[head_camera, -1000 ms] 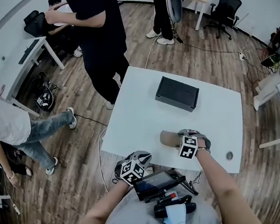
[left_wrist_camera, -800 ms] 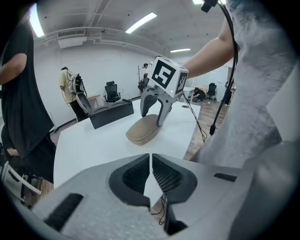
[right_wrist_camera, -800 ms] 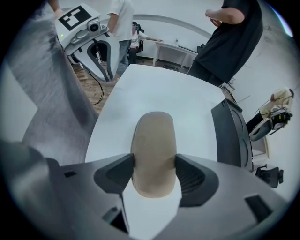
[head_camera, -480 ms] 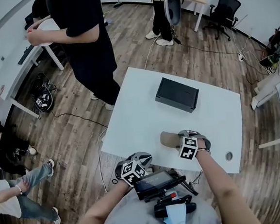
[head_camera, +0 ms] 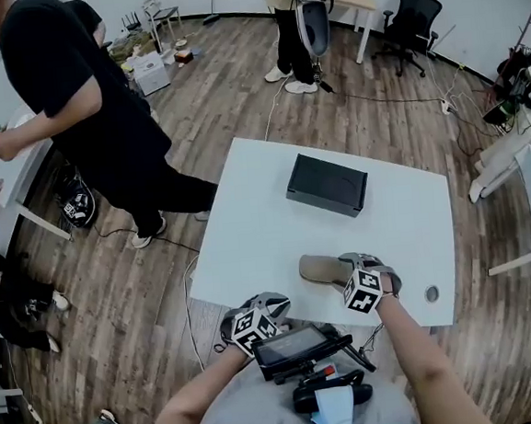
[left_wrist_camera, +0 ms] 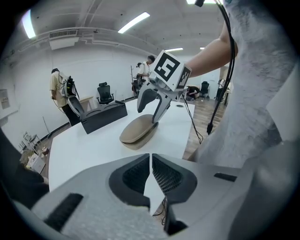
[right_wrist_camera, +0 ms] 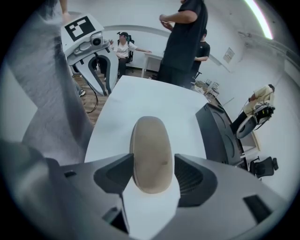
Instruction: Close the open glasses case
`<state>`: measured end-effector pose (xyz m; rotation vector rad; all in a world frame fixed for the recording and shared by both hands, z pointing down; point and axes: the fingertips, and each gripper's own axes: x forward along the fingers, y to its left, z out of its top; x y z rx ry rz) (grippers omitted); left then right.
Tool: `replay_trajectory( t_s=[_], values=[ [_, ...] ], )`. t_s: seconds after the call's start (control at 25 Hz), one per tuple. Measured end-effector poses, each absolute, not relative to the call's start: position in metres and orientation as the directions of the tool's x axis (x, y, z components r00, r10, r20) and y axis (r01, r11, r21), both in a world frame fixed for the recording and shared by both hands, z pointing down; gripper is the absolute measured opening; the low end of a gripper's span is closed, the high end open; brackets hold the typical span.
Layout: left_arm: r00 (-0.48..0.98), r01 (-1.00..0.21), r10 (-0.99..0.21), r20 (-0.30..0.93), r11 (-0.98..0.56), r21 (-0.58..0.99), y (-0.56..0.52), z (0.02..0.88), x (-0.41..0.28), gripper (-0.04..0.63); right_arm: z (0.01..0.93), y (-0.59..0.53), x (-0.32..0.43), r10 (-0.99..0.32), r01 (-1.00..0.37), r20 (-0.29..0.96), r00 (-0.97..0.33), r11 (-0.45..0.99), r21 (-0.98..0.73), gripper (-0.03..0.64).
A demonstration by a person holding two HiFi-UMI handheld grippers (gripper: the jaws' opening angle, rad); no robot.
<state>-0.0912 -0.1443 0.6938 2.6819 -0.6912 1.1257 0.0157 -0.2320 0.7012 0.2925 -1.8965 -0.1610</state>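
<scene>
From the head view, the white worktop (head_camera: 406,231) has bare room on every side of the glasses case (head_camera: 319,269), which lies near its front edge. A black box (head_camera: 326,184) sits well apart toward the far side, and a person in black (head_camera: 81,112) stands on the wood floor off the left corner. Your left gripper (head_camera: 266,303) hangs just off the front edge. Your right gripper (head_camera: 347,266) is at the case's near end.

In the left gripper view, your left fingers meet, with nothing between them. Ahead, the case shows as a smooth, tan, rounded shell with a seam round its middle, lid down, flat on the worktop.

In the right gripper view, your right fingers stand narrowly apart and sit against both flanks of the case's near end. Its matte oval top runs away from you, with the box's edge to the right.
</scene>
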Motion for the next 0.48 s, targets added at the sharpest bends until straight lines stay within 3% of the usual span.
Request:
replay_trajectory(
  t_s=[0.32, 0.48],
  values=[
    [0.655, -0.438, -0.355, 0.667, -0.898, -0.047, -0.157, 0.685, -0.075, 0.031, 0.665, -0.228, 0.024, -0.458, -0.387, 0.781, -0.425, 0.872, 0.301, 0.258],
    [0.722, -0.444, -0.349, 0.598, -0.896, 0.012, -0.163, 0.672, -0.059, 0.031, 0.645, -0.205, 0.017, -0.476, -0.586, 0.667, -0.574, 0.807, 0.072, 0.258]
  ],
)
